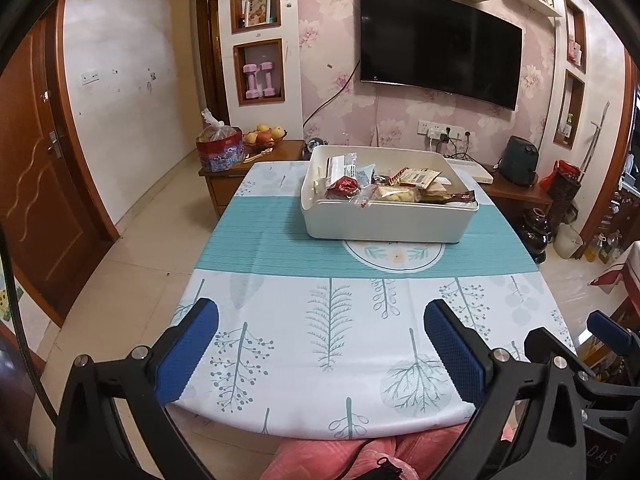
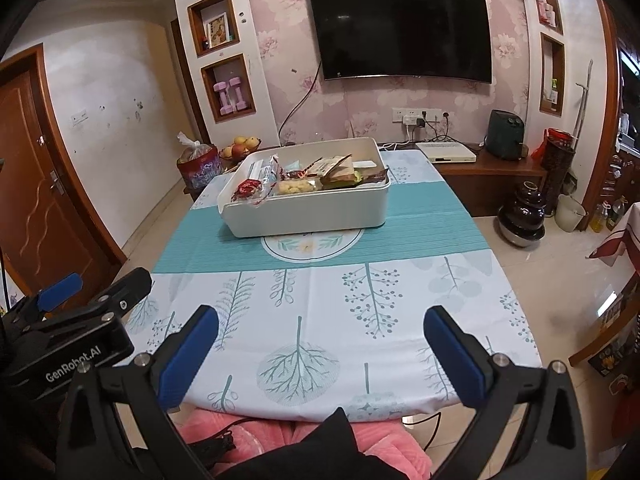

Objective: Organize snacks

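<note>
Even, warm indoor light, both views sharp in the centre, strong fisheye bending of walls and door (image 1: 36, 168) at the edges, black vignette corners, dull glare on the TV (image 2: 400, 32), sheen on floor tiles (image 2: 592, 280), soft shadow under the box (image 1: 384, 220)

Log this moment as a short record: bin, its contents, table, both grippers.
bin: white storage bin, on the teal band of the tablecloth
contents: wrapped snacks piled inside, none on the cloth
left gripper: open, empty, near table edge
right gripper: open, empty, near table edge
task state: snacks look gathered in the bin
</note>
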The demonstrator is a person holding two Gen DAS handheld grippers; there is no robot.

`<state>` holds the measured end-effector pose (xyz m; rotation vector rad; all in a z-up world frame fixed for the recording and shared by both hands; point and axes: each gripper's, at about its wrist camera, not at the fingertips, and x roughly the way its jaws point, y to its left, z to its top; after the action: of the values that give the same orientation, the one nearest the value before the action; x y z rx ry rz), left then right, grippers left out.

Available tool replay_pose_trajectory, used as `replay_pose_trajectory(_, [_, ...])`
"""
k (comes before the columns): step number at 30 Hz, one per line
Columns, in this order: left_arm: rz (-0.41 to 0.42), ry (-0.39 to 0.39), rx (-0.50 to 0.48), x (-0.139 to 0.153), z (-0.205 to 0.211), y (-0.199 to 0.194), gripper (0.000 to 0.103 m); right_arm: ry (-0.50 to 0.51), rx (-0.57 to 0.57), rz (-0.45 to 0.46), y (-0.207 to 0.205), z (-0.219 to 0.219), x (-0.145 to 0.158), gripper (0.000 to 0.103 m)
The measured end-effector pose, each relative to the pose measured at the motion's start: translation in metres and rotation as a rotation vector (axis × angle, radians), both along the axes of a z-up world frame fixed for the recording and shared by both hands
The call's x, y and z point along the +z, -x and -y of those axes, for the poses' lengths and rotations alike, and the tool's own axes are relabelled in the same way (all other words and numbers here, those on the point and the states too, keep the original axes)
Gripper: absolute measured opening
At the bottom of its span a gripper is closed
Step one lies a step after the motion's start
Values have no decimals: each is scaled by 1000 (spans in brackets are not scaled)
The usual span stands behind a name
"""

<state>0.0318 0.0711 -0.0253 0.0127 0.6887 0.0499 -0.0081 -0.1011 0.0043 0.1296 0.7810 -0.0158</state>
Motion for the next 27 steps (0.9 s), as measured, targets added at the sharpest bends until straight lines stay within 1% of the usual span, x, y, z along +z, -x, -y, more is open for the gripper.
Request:
replay_pose_trajectory(8, [-7, 8, 12, -3, -4, -1, 102, -4, 23, -22, -6, -6, -6, 103])
replay_pose_trajectory(19, [-35, 12, 17, -11, -5, -4, 102, -13, 24, -52, -9, -5, -12, 103])
replay_pose_trajectory(27, [-40, 11, 16, -12, -4, -4, 102, -20, 24, -67, -10, -5, -16, 103])
